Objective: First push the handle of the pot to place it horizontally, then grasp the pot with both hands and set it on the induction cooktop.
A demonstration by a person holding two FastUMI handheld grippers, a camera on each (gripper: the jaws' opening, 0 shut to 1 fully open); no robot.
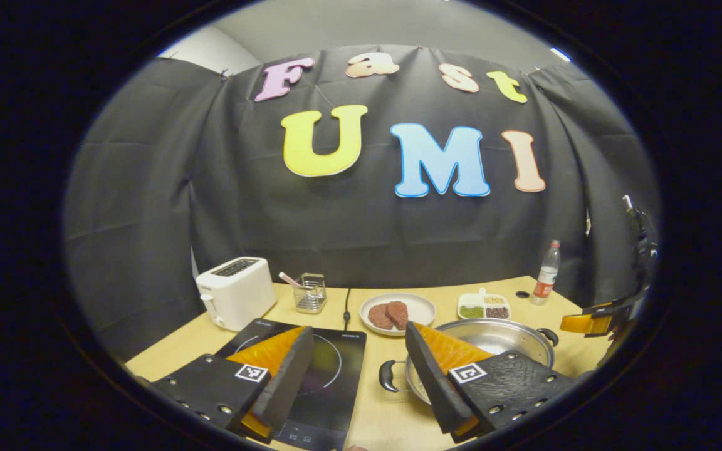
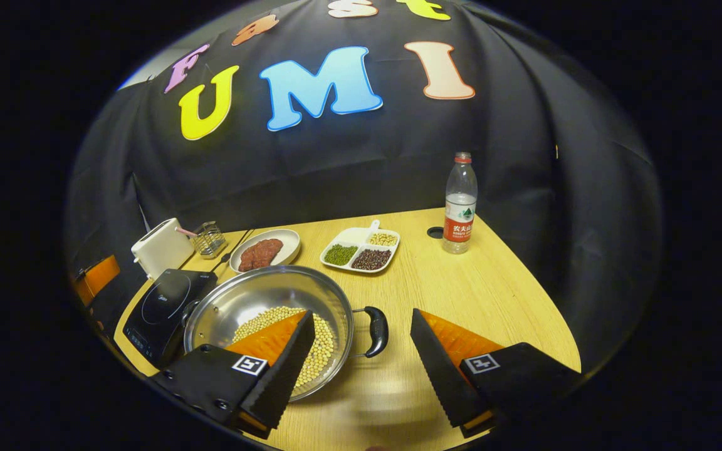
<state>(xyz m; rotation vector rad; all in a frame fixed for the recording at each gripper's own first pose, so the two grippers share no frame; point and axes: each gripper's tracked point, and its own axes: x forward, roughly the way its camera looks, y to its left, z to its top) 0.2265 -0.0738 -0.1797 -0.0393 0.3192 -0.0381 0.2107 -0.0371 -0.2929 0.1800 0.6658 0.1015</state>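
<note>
The steel pot (image 2: pixel 254 297) holds pale beans and stands on the wooden table just right of the black induction cooktop (image 2: pixel 163 304). Its black right handle (image 2: pixel 375 331) lies between the fingertips of my open right gripper (image 2: pixel 362 322), and the left finger hangs over the pot's rim. In the left gripper view, my left gripper (image 1: pixel 358 338) is open above the gap between cooktop (image 1: pixel 336 360) and pot (image 1: pixel 499 335). The pot's left handle (image 1: pixel 388 376) sits just inside its right finger. The other gripper (image 1: pixel 593 322) shows at the far right.
Along the back stand a white toaster (image 1: pixel 235 291), a wire holder (image 1: pixel 311 292), a plate of meat patties (image 1: pixel 397 313), a divided dish of beans (image 2: pixel 361 250) and a water bottle (image 2: pixel 459 203). The table edge runs close on the right.
</note>
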